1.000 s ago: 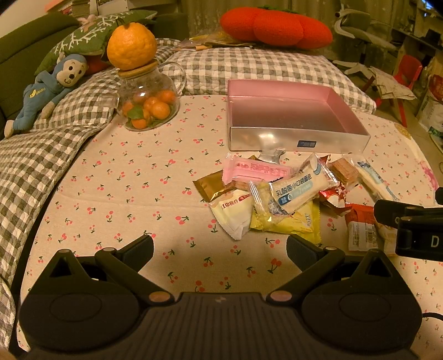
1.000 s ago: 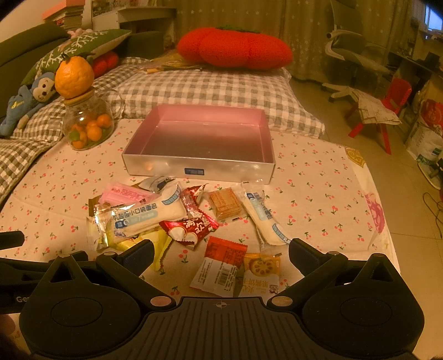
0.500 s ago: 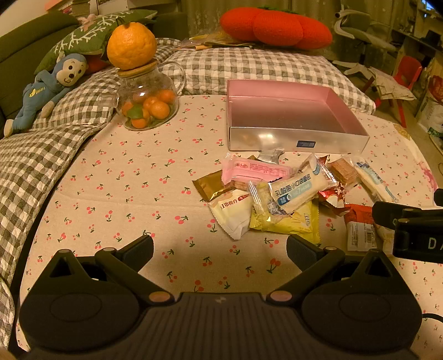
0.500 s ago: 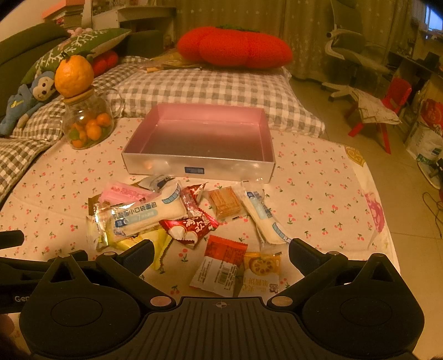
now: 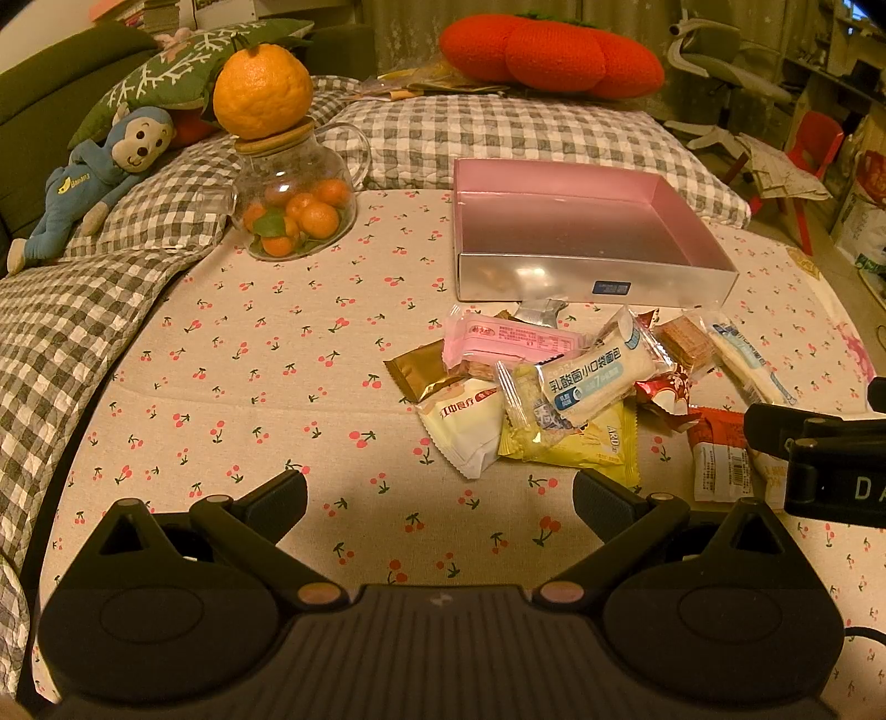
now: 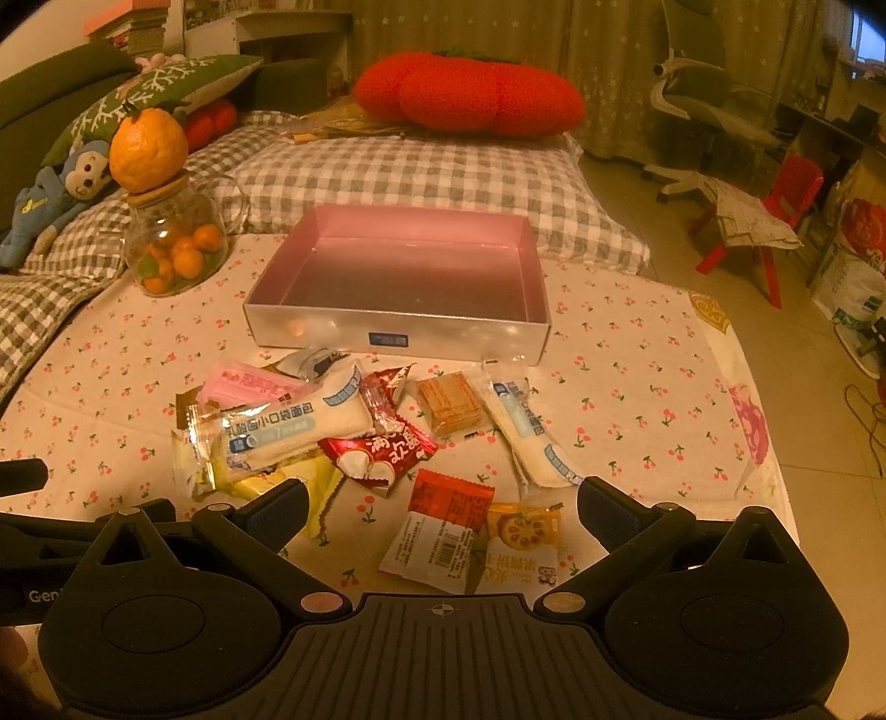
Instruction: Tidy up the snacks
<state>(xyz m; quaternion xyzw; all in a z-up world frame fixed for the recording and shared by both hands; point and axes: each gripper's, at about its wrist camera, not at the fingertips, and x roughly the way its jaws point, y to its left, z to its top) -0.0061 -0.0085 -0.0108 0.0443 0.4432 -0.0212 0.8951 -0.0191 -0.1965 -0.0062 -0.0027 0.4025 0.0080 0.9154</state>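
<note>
A pile of wrapped snacks (image 5: 559, 399) lies on the cherry-print cloth in front of an empty pink box (image 5: 576, 227); both also show in the right wrist view, snacks (image 6: 354, 426) and box (image 6: 404, 271). My left gripper (image 5: 440, 490) is open and empty, hovering just short of the pile's left side. My right gripper (image 6: 441, 507) is open and empty, above a red-white packet (image 6: 440, 531) and a yellow cookie packet (image 6: 520, 543). The right gripper's body shows at the left view's right edge (image 5: 819, 459).
A glass jar of small oranges (image 5: 293, 216) with a big orange on its lid stands left of the box. Checked cushions (image 5: 498, 138), a blue monkey toy (image 5: 94, 183) and a red pumpkin pillow (image 5: 548, 50) lie behind. The table's right edge drops to the floor (image 6: 775, 443).
</note>
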